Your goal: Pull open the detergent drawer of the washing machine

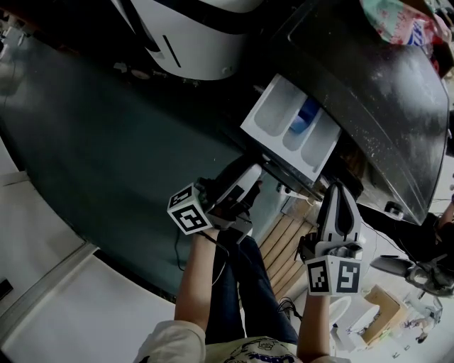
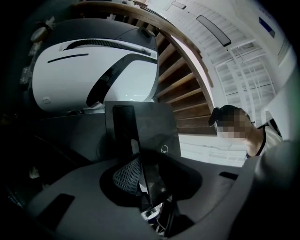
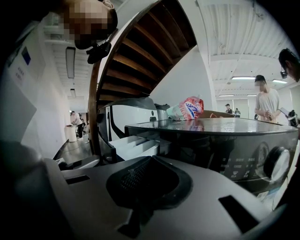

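The detergent drawer (image 1: 291, 127) stands pulled out of the washing machine (image 1: 383, 92).
The left gripper (image 1: 252, 177) clamps the drawer's dark front panel, likely as its pulling handle. The right gripper (image 1: 338, 195) waits beside it, closed on nothing. The floor (image 1: 106, 142) is dark, and a wooden staircase (image 3: 126, 51) curves overhead.

One dark grey washing machine (image 1: 369, 85), one white plastic detergent drawer (image 1: 278, 113) with three compartments, one rounded white appliance (image 1: 198, 35), one colourful bag (image 1: 397, 21), two grippers: left gripper (image 1: 253, 177), right gripper (image 1: 338, 190).
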The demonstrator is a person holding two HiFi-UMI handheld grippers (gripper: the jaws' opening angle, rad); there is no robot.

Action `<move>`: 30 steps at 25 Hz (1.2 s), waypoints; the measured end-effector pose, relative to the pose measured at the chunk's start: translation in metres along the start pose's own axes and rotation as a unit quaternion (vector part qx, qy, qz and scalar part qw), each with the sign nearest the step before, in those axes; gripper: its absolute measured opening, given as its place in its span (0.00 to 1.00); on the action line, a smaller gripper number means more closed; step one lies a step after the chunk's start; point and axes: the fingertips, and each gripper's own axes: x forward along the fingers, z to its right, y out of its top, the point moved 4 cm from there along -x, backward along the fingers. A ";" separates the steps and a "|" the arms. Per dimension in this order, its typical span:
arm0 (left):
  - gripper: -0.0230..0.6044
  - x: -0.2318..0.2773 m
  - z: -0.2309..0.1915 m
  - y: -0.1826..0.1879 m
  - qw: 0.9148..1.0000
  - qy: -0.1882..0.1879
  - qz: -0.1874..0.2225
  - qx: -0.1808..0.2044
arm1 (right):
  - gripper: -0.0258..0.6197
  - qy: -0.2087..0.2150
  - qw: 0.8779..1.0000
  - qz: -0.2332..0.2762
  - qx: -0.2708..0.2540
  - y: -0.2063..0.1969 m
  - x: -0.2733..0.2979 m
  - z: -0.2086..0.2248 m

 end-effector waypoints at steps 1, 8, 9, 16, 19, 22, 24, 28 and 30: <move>0.24 -0.002 0.001 -0.001 1.000 0.000 0.001 0.000 | 0.06 0.001 1.000 0.000 0.000 0.000 -0.001 -0.001; 0.24 -0.020 0.009 -0.004 1.000 0.005 0.004 0.004 | 0.06 0.007 1.000 0.001 -0.003 0.000 -0.006 -0.008; 0.24 -0.023 0.010 -0.004 1.000 0.005 0.004 0.004 | 0.06 0.008 1.000 0.002 -0.003 0.000 -0.007 -0.009; 0.23 -0.035 0.017 -0.006 1.000 0.011 0.006 0.008 | 0.06 0.014 1.000 0.001 -0.004 -0.003 -0.013 -0.019; 0.23 -0.035 0.017 -0.006 1.000 0.014 0.007 0.010 | 0.06 0.018 1.000 0.000 -0.004 -0.003 -0.013 -0.022; 0.23 -0.035 0.017 -0.006 1.000 0.014 0.003 0.014 | 0.06 0.018 1.000 0.001 -0.004 -0.003 -0.013 -0.021; 0.23 -0.036 0.017 -0.006 1.000 0.014 0.001 0.017 | 0.06 0.018 1.000 0.001 -0.004 -0.003 -0.013 -0.020; 0.23 -0.037 0.017 -0.006 1.000 0.018 0.002 0.022 | 0.06 0.018 1.000 0.002 -0.004 -0.003 -0.012 -0.021; 0.24 -0.038 0.018 -0.005 0.999 0.024 0.003 0.025 | 0.06 0.019 1.000 0.003 -0.004 0.000 -0.012 -0.021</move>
